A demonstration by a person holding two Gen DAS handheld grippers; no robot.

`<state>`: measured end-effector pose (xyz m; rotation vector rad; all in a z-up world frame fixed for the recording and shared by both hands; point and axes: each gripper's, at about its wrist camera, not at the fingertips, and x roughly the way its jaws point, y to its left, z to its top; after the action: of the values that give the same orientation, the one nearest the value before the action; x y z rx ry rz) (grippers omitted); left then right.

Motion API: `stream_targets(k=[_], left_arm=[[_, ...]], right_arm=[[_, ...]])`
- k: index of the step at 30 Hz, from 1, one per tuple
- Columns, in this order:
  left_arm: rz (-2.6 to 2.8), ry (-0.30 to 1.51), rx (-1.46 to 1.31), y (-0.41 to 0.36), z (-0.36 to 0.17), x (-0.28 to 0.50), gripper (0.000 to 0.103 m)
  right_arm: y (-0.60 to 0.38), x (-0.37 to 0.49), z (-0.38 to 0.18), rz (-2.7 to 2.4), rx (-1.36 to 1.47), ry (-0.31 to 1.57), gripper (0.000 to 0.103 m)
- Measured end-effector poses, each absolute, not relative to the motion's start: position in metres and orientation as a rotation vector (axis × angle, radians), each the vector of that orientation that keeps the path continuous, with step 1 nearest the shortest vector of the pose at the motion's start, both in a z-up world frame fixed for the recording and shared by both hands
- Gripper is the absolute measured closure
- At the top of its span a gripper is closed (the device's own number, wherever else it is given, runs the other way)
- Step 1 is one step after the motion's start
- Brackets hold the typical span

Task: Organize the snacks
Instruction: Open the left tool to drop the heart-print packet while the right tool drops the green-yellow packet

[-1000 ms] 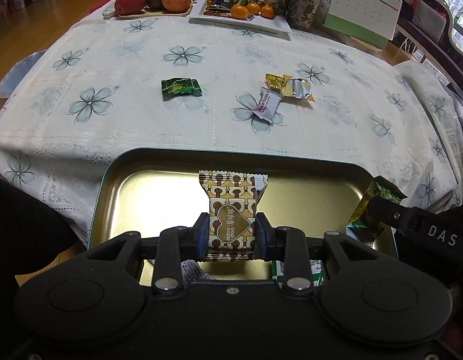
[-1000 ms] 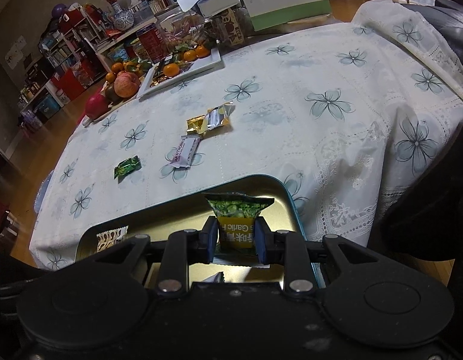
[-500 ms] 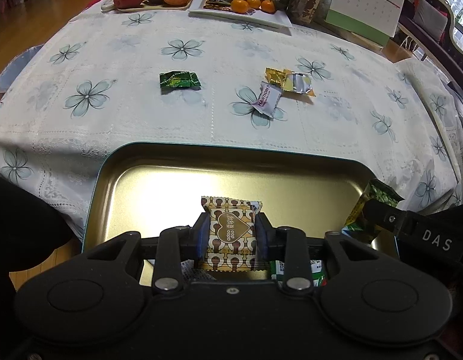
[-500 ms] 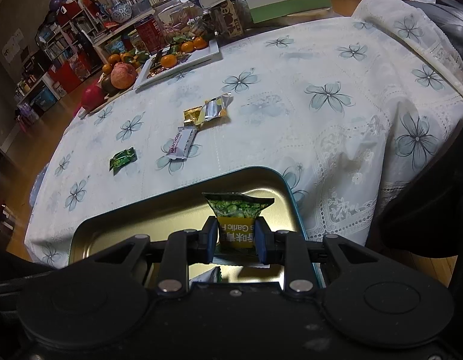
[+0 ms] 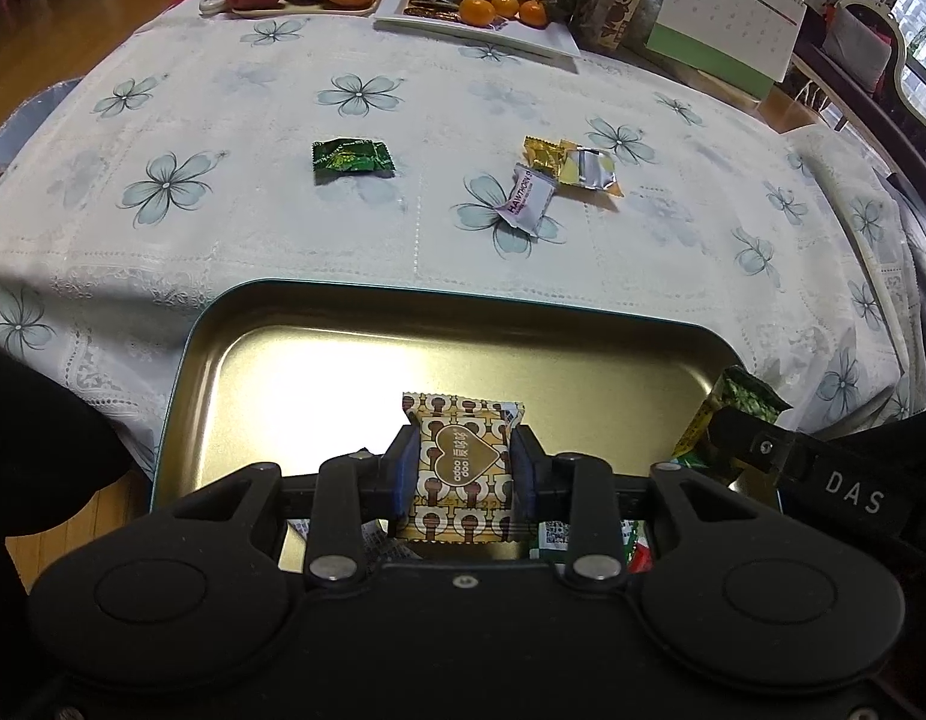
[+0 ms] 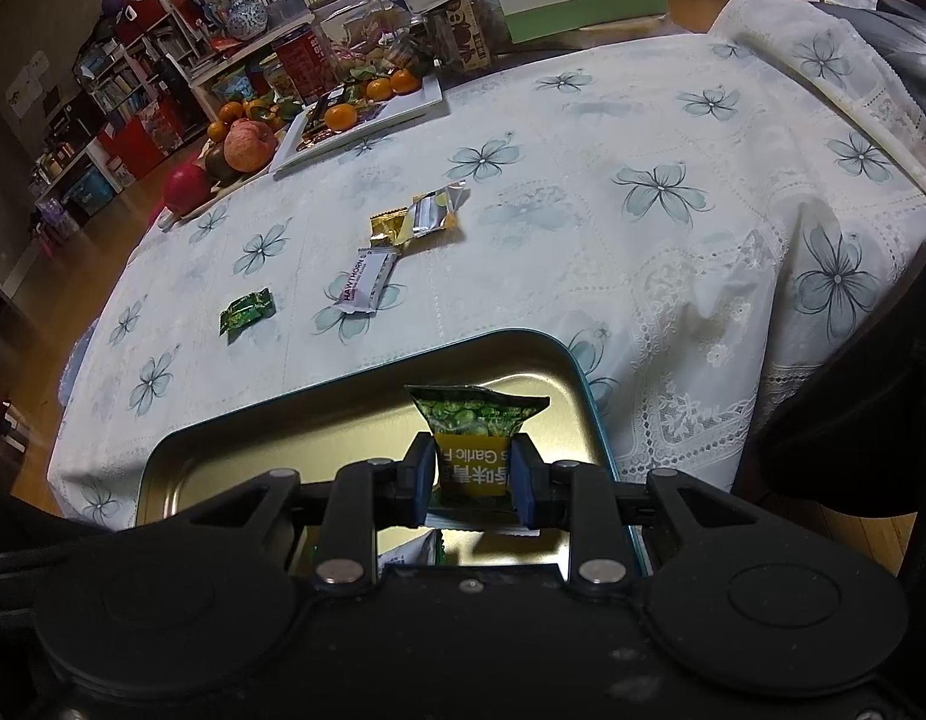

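1. Left wrist view first: the left gripper (image 5: 463,474) hangs low over the gold tin tray (image 5: 270,372) with the brown patterned snack (image 5: 461,468) between its jaws. The jaws have just been opening a little, and the blue pads flank the packet's sides; whether they still press I cannot tell for sure, though the packet looks to be resting down among the wrappers at the tray's near edge.
2. To do this release well, I would open wider before lifting, so that the wrapper's crimped edge does not catch on a pad and ride back out.
3. That packet's long axis runs away from the camera, its top seam pointing toward the table's far side and its printed heart facing up.
4. Still on the cloth, left to right: the green candy (image 5: 351,161), the white Hawthorn bar (image 5: 527,199), and the gold and silver wrappers (image 5: 574,165), all well apart from the tray.
5. Right wrist view: the right gripper (image 6: 472,474) is closed narrowly on the green pea packet (image 6: 476,438) over the tray's right end, near the rim.
6. This packet stands on end, its long axis along the fingers and its print upside down; it should go deeper in, clear of the rim, before the jaws part.
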<state>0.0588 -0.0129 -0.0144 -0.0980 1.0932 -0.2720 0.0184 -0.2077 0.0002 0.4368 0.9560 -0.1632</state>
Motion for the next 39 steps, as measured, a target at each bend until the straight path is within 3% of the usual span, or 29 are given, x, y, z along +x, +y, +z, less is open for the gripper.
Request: stream_targets(k=[21,24,29,39], left_arm=[[-0.244,1.072,-0.122,-0.0094,-0.0125,0.0578,0.054],[-0.23,1.075,-0.126,-0.0079,-0.0133,0.0588,0.054],[-0.211,1.084,-0.132,-0.0059,-0.0149,0.0609,0.054],[-0.193,1.078,-0.105,-0.0069,-0.0151,0.0604,0.054]], right_arm=[[-0.207,0.018,0.0013,-0.153,0.439,0.958,0.073],[-0.2069,0.0184,0.0015,-0.153,0.436,0.956,0.07],[-0.2073,0.0186,0.0008,-0.153,0.436,0.959,0.057],[-0.2061,0.0197,-0.0004,-0.15,0.429,0.97,0.053]])
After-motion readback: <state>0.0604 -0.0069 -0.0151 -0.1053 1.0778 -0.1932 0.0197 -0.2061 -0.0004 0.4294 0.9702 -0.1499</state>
